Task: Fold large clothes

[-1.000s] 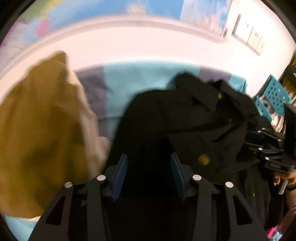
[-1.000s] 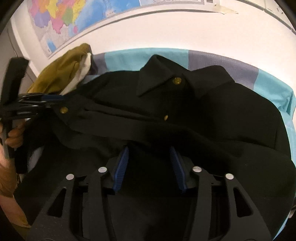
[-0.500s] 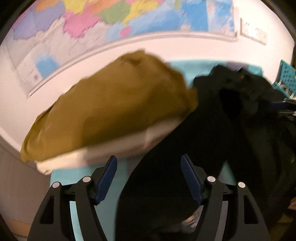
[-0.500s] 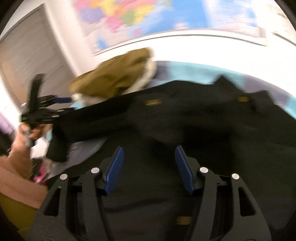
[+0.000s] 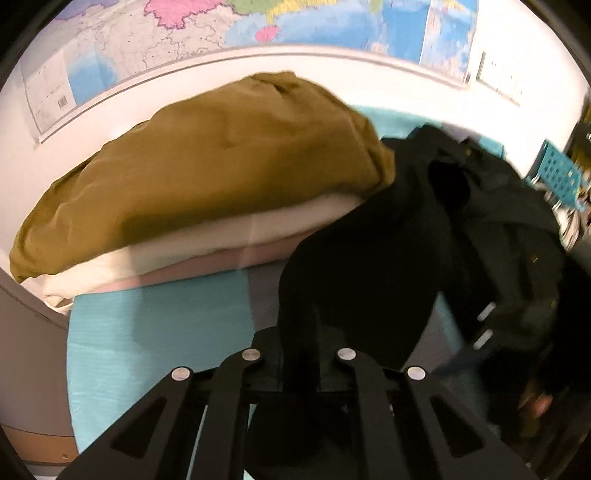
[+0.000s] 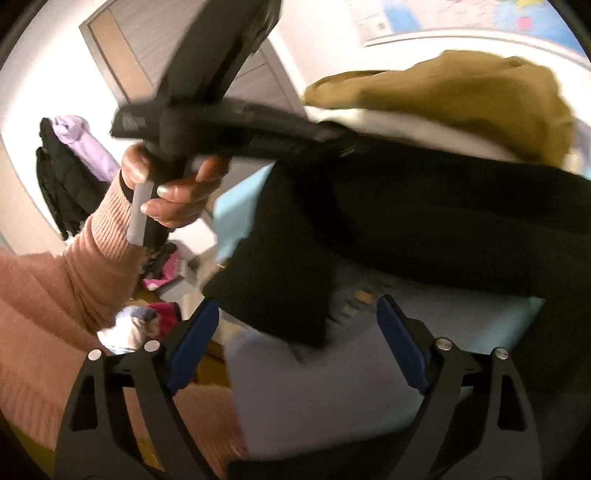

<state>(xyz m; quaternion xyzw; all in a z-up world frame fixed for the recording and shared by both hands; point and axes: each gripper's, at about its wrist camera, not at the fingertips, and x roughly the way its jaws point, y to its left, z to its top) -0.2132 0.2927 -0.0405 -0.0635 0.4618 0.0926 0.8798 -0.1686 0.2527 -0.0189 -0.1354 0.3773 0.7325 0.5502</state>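
A: Left hand-held gripper [image 5: 299, 354] — state?

B: Jaws have just been closing and are now clamped on a fold of the black coat [image 5: 406, 258]. The cloth runs straight down between the fingers in the left wrist view and hides the pads.

A: Confirmed from the other side?

B: Yes. In the right wrist view the left hand-held gripper [image 6: 332, 142] crosses the upper middle, its tip buried in the coat's [image 6: 424, 206] edge. The person's left hand [image 6: 170, 188] grips its handle; a pink knitted sleeve [image 6: 74, 266] fills the near left.

A: Right hand-held gripper [image 6: 295, 339]?

B: Jaws have just been opening and stand wide apart. Blue pads [image 6: 194, 343] clear on both sides. A hanging corner of the coat lies in front of the gap, but neither pad presses on it.

A: Where does the coat lie?

B: Spread across the worktop [image 5: 159, 332], which has a turquoise and grey cover, with most of its bulk to the right in the left wrist view. Just beside it, far left, sits an olive-brown garment [image 5: 221, 166] on a white folded layer [image 5: 207, 243].

A: Background?

B: A wall map [image 5: 258, 29] above the worktop — a turquoise perforated basket [image 5: 557, 173] at far right.
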